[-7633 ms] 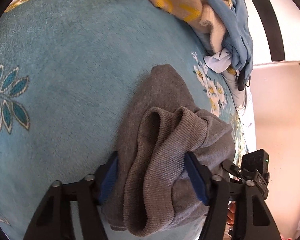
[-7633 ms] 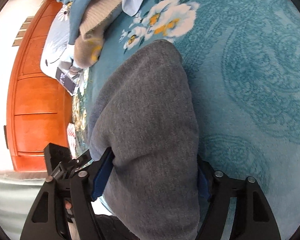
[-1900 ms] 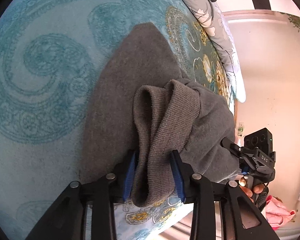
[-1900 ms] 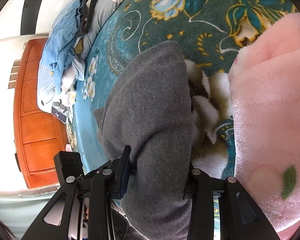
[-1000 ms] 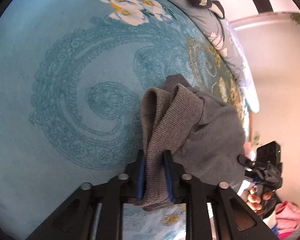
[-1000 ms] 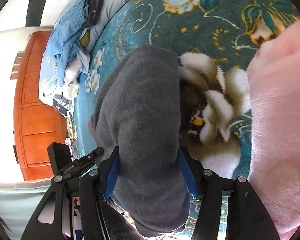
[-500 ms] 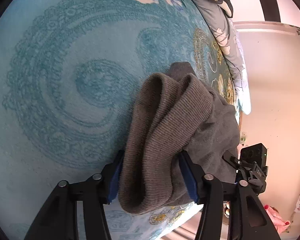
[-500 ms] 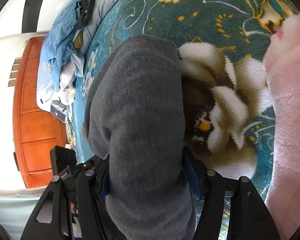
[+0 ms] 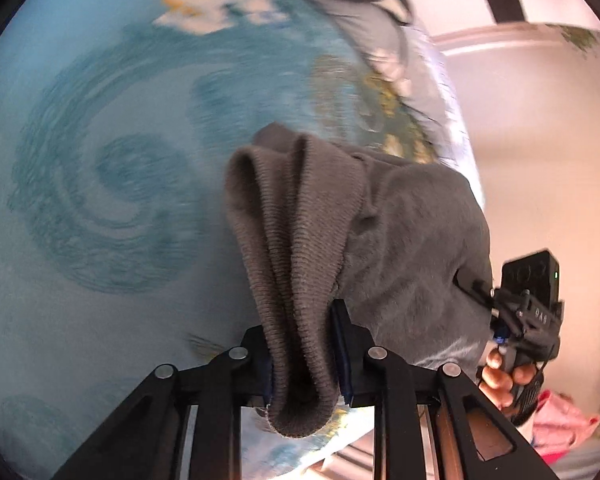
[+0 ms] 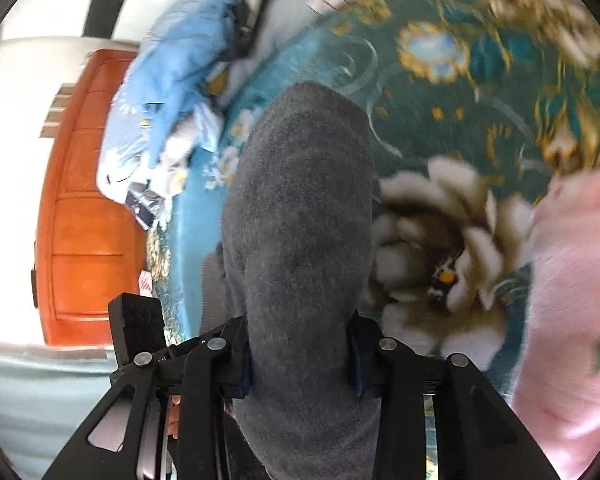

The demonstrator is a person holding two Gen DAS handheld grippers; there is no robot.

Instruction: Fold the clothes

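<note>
A grey knit sweater [image 9: 400, 240] hangs between both grippers above the teal patterned blanket [image 9: 100, 160]. My left gripper [image 9: 304, 356] is shut on its ribbed hem [image 9: 296, 260], which bunches in folds between the blue pads. In the right wrist view, the sweater [image 10: 300, 220] bulges forward over the bed, and my right gripper [image 10: 300, 356] is shut on it. The right gripper's body, held by a hand [image 9: 504, 380], shows at the right edge of the left wrist view. The fingertips of both grippers are mostly hidden by cloth.
A pink fleece garment [image 10: 572, 320] lies at the right. A heap of blue and cream clothes [image 10: 180, 92] sits at the far end of the bed. An orange wooden cabinet [image 10: 84, 220] stands beyond it. The bed edge [image 9: 340, 440] is just below the grippers.
Both grippers have closed tighter on the sweater since half a second ago. The views are blurred by motion, and the sweater has lifted a little off the blanket.
</note>
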